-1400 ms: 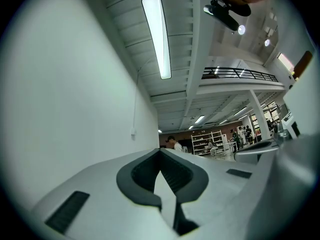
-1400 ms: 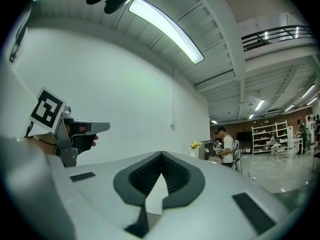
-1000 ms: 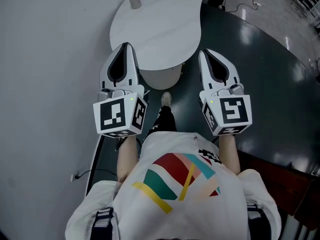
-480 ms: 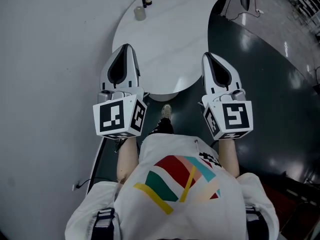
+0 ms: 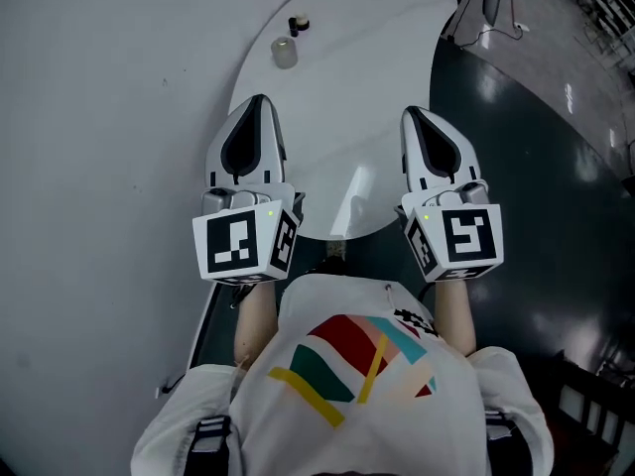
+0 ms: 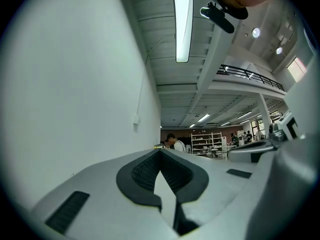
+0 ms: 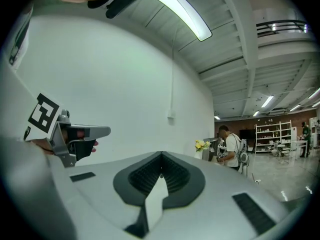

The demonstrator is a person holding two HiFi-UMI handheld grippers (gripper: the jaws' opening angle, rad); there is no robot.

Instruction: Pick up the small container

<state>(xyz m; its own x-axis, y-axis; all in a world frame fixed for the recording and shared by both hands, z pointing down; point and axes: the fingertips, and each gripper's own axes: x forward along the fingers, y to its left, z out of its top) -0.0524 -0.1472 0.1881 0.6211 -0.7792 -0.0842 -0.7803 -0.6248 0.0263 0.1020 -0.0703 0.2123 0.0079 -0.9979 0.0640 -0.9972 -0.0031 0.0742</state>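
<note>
**Head view shows the reach step: both jaws shut, nothing held**

Head view has the left gripper [image 5: 256, 105] and the right gripper [image 5: 414, 115] held side by side over the near half of the round white worktop [image 5: 377, 67]. The small container [image 5: 285, 54], a pale short cylinder, stands upright on the far left part of the worktop. It is well ahead of the left gripper and apart from it. Just beyond it stands a smaller dark thing [image 5: 298, 24] with a light top; what it is, I cannot tell.

In the left gripper view the jaws are fully together, tip against tip, with nothing between them. The right gripper view shows the same: jaws together and empty.

I judge that the task is at the reach step and the pick-up is not yet begun. The left gripper is the nearer one. The next move probably asks it to go forward, to open its jaws wider than the container, to bring them around it without pushing the dark thing, and then to close.

No brand or label can be read on the container; it is too small. The only print is the square markers [image 5: 238, 246] on the grippers' cubes, which are patterns and not words.
</note>
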